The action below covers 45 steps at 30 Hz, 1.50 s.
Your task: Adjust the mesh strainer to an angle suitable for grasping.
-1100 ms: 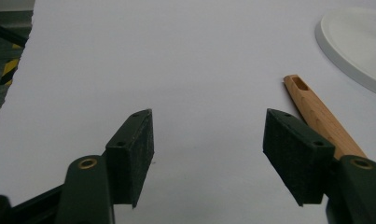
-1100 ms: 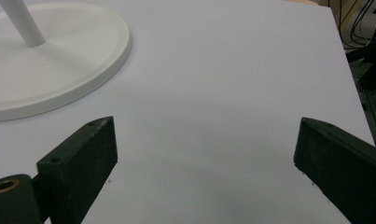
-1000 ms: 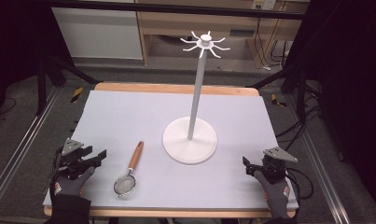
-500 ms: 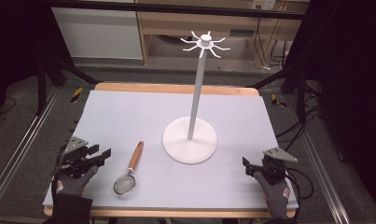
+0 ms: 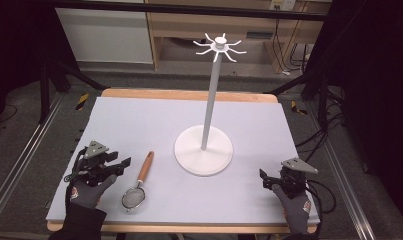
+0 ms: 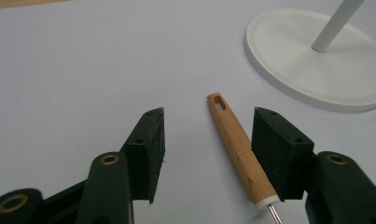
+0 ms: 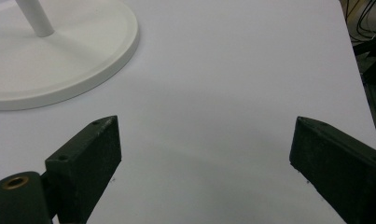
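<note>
A small strainer lies flat on the mat, its wooden handle (image 5: 145, 167) pointing away from me and its wire mesh bowl (image 5: 132, 199) nearest me. My left gripper (image 5: 120, 165) hovers just left of that handle. In the left gripper view the handle (image 6: 234, 144) lies between the jaws of the left gripper (image 6: 209, 116), close to the right pad, with neither pad pressing on it. Its jaws have just been closing and stand open. My right gripper (image 5: 267, 179) rests low at the front right, and in its own view the right gripper (image 7: 206, 126) is wide open over bare mat.
A white stand with a round base (image 5: 204, 150) and a tall pole topped by radiating hooks (image 5: 219, 46) rises mid-table. Its base edge (image 6: 316, 70) lies beyond the handle and the same base (image 7: 73, 56) lies ahead-left of the right jaws. A pale mat (image 5: 139, 125) covers the wooden table.
My left gripper has shifted right toward the strainer's handle and lifted slightly, with its jaws narrower than a second ago. The right gripper and the strainer have stayed put.
</note>
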{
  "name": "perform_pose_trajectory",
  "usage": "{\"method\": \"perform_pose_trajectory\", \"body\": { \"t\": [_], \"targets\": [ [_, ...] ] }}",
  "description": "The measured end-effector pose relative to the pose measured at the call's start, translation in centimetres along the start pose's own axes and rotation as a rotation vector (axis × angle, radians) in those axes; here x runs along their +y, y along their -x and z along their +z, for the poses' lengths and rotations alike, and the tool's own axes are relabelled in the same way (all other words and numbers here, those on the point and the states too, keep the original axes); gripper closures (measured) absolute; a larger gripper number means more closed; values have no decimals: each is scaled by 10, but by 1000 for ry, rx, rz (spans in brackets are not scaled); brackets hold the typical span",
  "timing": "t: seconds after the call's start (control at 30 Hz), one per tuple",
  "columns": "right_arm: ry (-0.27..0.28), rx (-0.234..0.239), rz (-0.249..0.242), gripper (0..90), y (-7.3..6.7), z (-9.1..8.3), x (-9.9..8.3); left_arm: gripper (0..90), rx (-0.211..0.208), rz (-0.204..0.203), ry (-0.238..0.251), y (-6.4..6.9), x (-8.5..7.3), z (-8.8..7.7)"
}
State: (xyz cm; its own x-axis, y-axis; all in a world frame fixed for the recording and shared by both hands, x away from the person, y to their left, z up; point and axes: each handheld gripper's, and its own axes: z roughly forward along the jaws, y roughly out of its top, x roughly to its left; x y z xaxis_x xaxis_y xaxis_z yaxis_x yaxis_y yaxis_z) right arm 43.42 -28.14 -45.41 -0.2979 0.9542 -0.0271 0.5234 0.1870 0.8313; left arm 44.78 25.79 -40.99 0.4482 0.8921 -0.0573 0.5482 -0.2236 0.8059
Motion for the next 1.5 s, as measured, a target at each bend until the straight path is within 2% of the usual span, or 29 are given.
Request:
{"method": "perform_pose_trajectory", "body": {
  "t": [0.2,0.57,1.03,1.17,1.5],
  "targets": [
    [-4,6,3,92,0,-1,0,447,-5,15,-19,7,6,5],
    [-24,16,-1,92,-1,0,0,455,-18,49,-90,23,15,26],
    [-20,22,0,90,-2,3,0,455,-26,54,-192,30,8,54],
    [-17,27,12,80,-3,3,0,455,-29,54,-210,30,6,57],
    [-13,33,6,79,-3,5,-1,455,-29,54,-267,33,1,69]
  ]
}}
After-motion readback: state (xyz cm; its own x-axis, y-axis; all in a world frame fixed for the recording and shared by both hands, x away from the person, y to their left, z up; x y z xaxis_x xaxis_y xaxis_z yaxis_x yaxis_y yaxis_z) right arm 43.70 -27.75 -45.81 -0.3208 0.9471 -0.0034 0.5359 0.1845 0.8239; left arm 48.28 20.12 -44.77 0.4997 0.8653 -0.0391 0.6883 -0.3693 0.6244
